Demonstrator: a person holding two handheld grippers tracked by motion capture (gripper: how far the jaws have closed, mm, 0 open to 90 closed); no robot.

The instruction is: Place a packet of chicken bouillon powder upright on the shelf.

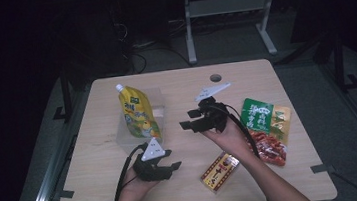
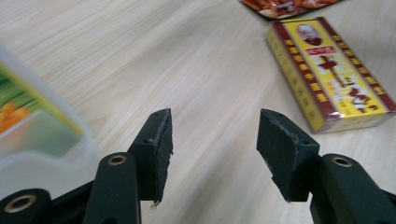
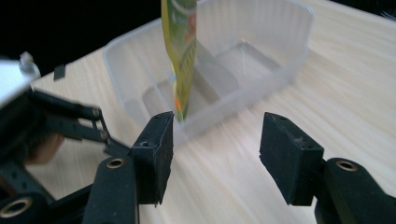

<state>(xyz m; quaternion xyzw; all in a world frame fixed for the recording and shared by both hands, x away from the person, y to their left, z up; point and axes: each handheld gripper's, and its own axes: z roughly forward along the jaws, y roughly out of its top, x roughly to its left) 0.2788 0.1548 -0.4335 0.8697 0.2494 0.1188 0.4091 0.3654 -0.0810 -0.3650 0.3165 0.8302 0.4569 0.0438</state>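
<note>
The wooden table carries everything, with bare board along its near edge and across its far half. At about ten o'clock from the table's middle stands a clear plastic bin with low dividers inside; a yellow drink pouch stands upright in it, leaning on the bin's left part. At three o'clock lies a green and red snack packet, close to the right edge. At five o'clock lies a small yellow and red box.

The right gripper hangs released, jaws wide with only bare table between them, pointing at the bin from its three o'clock side, apart from it. The left gripper, at the bin's six o'clock, is likewise released and grasps nothing; the box lies beyond its right jaw.
</note>
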